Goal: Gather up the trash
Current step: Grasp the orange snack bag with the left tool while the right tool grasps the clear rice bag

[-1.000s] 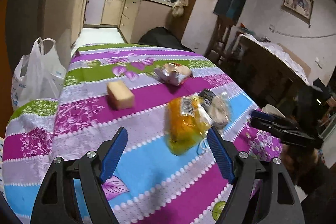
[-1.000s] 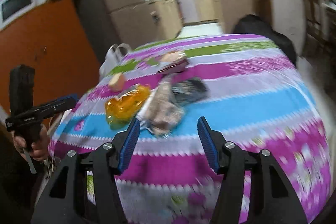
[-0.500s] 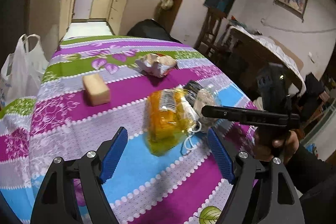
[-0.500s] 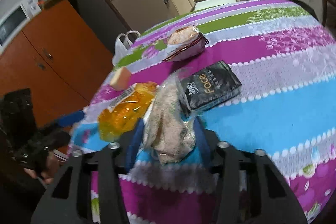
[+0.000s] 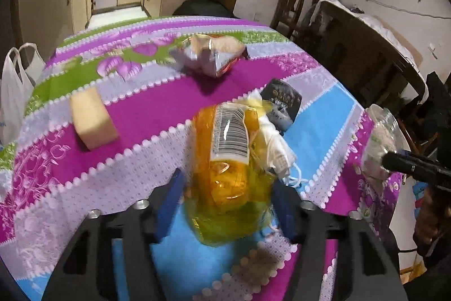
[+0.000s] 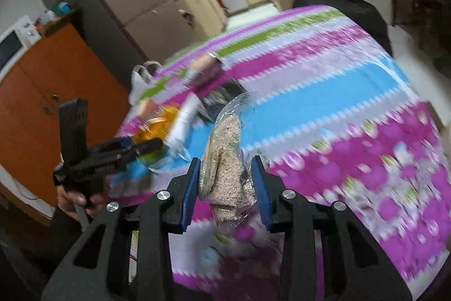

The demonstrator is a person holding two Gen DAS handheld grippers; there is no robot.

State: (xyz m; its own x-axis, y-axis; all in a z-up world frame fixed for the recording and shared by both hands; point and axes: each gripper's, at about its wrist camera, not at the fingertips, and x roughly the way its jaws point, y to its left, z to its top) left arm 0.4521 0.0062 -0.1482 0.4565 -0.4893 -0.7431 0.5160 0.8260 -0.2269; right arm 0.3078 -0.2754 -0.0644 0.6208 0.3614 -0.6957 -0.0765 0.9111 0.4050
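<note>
My left gripper (image 5: 228, 202) has its blue pads on both sides of an orange plastic wrapper (image 5: 231, 168) lying on the striped tablecloth (image 5: 141, 114); the pads touch its sides. My right gripper (image 6: 225, 188) is shut on a clear bag of beige grains (image 6: 225, 157) and holds it above the table's near edge; the bag also shows in the left wrist view (image 5: 379, 143). A black packet (image 5: 282, 103), a white crumpled bag (image 5: 274, 143) and a silver snack wrapper (image 5: 211, 55) lie on the cloth.
A tan sponge block (image 5: 91, 117) lies left of the orange wrapper. A white plastic bag (image 5: 14, 92) hangs off the table's left side. A dark chair back (image 5: 203, 7) stands at the far end. An orange cabinet (image 6: 50, 92) is to the left.
My left gripper moved forward and closed around the orange wrapper. My right gripper shut on the grain bag, lifted it and pulled back from the black packet.
</note>
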